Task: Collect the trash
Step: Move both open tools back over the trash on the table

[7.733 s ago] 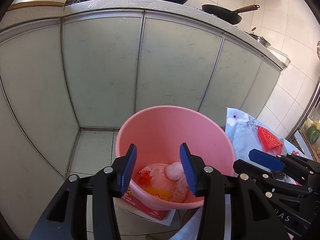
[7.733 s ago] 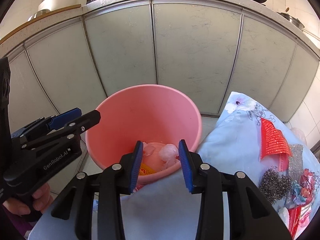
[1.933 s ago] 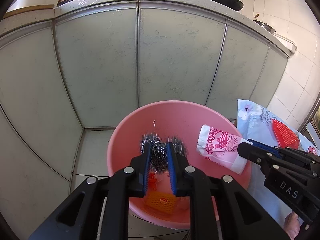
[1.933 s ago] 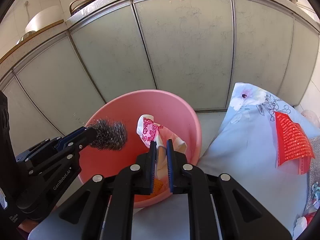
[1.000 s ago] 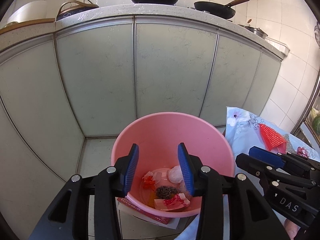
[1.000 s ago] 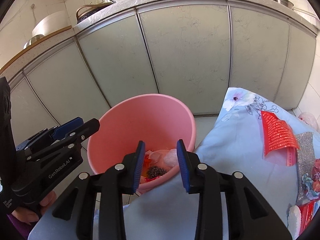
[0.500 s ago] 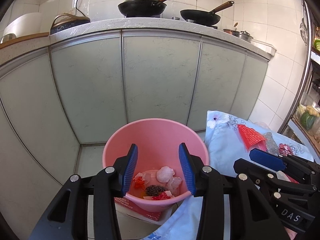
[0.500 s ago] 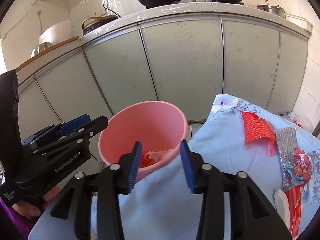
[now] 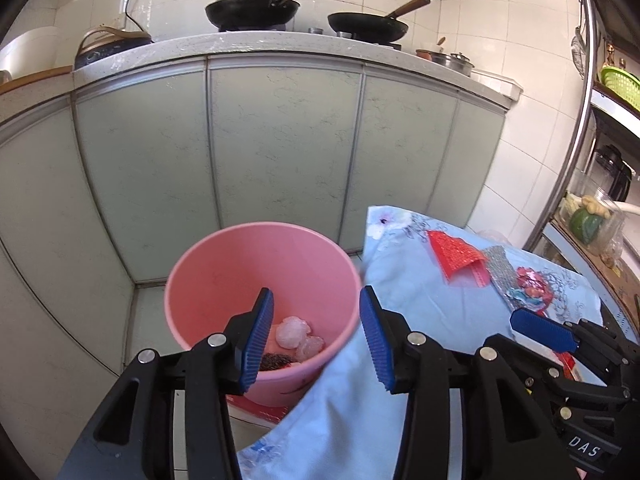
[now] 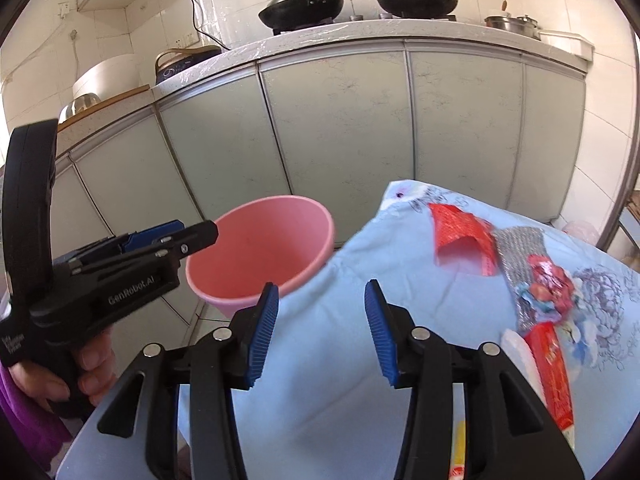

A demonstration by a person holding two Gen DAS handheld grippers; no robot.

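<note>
A pink bucket (image 9: pixel 208 276) stands on the floor by the table's left edge, with white wads (image 9: pixel 294 332) and a steel scourer (image 9: pixel 276 360) inside; it also shows in the right wrist view (image 10: pixel 260 248). My left gripper (image 9: pixel 316 340) is open and empty above the bucket's near rim. My right gripper (image 10: pixel 320 332) is open and empty over the light blue tablecloth (image 10: pixel 340 360). On the cloth lie a red mesh wrapper (image 10: pixel 460 236), a silver strip (image 10: pixel 520 256), a crumpled red wrapper (image 10: pixel 548 280) and a red packet (image 10: pixel 554 372).
Grey-green kitchen cabinets (image 9: pixel 280 140) stand close behind the bucket, with woks (image 9: pixel 252 8) on the counter. A metal shelf rack (image 9: pixel 576 128) stands at the right. A red box (image 9: pixel 256 406) lies under the bucket.
Both grippers opened and dropped the scourer and the printed wrapper into the bucket. Both have since pulled back and to the right, over the table.
</note>
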